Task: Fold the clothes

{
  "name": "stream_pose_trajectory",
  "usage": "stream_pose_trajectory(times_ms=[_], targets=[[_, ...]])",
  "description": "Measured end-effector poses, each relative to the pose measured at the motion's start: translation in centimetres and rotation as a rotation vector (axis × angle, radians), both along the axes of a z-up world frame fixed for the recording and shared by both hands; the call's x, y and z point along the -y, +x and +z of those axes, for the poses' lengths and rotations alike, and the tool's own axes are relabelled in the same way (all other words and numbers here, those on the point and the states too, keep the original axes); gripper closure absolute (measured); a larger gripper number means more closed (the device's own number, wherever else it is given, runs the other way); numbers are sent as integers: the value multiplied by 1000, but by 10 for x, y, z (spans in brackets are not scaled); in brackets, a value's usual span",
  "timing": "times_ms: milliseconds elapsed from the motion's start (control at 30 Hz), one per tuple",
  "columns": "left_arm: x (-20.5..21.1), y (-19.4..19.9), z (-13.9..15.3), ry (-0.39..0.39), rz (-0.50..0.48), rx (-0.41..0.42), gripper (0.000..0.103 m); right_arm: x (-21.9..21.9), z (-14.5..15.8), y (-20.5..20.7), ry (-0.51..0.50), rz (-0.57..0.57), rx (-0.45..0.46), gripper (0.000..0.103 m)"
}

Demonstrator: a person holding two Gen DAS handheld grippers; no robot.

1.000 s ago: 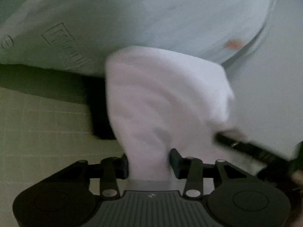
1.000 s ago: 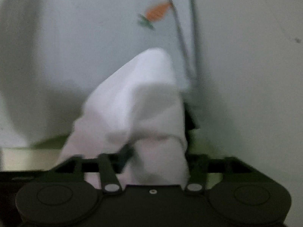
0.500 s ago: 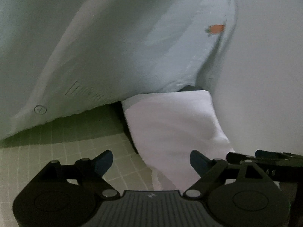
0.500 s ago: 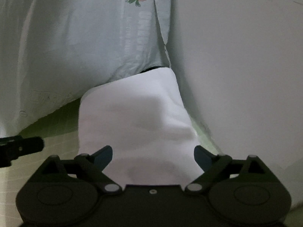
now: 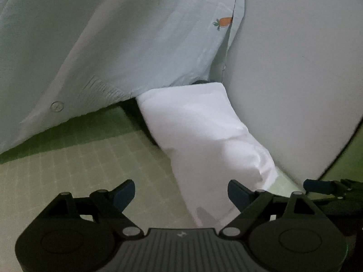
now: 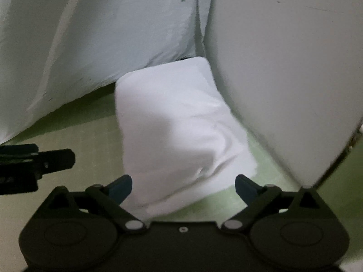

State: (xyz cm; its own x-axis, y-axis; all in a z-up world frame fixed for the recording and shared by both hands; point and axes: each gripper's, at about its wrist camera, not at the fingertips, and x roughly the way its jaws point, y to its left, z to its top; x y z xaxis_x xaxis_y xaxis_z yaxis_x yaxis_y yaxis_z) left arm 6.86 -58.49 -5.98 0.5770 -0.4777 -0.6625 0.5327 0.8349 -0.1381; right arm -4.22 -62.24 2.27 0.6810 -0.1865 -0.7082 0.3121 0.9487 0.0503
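**Two open grippers flank a folded white cloth**

Both grippers stand with their fingers spread wide and nothing between them. The left gripper (image 5: 181,191) looks ahead over a green gridded mat (image 5: 68,163); the white cloth (image 5: 204,140) lies ahead and slightly to its right, its near end running down between the blue fingertips (image 5: 123,192) without touching them. The right gripper (image 6: 183,187) faces the same white cloth (image 6: 172,131), which lies directly ahead of it on the mat (image 6: 74,124), near end just short of the fingers. Beyond the cloth hangs a pale blue shirt (image 5: 127,36) with a small carrot motif (image 5: 223,22). Off to the left of the right gripper, the other gripper's finger shows as a dark bar.
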Motion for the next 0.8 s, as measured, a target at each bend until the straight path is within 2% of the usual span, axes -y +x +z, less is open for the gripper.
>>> stream_pose_trajectory(times_ms=[133,267,567,800], targets=[[-27,-19,0,-14,-5,-8,8,-26,3,-26,-10,-2,3,0],[-47,-36,1,-4,-20,18,1,-51,7,-48,-26,-9,7,0],[-72,-47,3,-16,-74,30,0,-87,9,-67,-63,-52,11,0],[-80,-48,4,-24,-99,52,0,-94,9,-71,-64,-88,19,0]])
